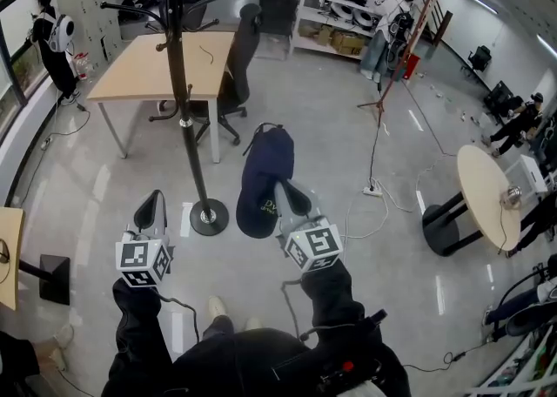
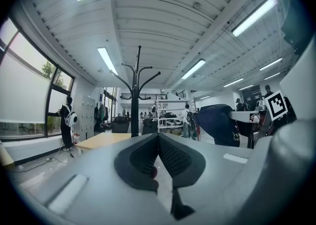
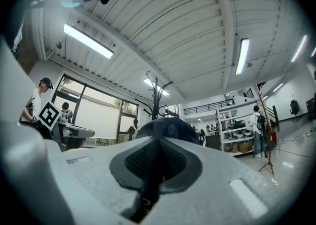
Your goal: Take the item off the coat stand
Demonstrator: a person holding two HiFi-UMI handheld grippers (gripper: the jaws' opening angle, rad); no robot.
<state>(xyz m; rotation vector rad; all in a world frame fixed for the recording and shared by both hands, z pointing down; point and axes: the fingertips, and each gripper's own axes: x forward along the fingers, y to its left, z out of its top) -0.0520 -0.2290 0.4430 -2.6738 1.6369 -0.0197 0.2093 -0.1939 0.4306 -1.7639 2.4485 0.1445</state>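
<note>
A navy cap (image 1: 265,169) with yellow print hangs in the air, clear of the black coat stand (image 1: 180,82), whose round base (image 1: 209,217) rests on the floor to its left. My right gripper (image 1: 291,198) is shut on the cap's brim. In the right gripper view the dark brim runs between the pads and the cap's crown (image 3: 165,128) rises just beyond my right gripper (image 3: 157,162). My left gripper (image 1: 152,208) is shut with nothing in it, left of the stand's base. The left gripper view shows my left gripper (image 2: 158,142), the stand (image 2: 135,95) ahead and the cap (image 2: 222,123) at right.
A wooden table (image 1: 165,64) and a black office chair (image 1: 235,64) stand behind the coat stand. A round table (image 1: 483,182) is at the right. Cables and a power strip (image 1: 372,188) lie on the floor. Shelving (image 1: 335,3) and several people are farther off.
</note>
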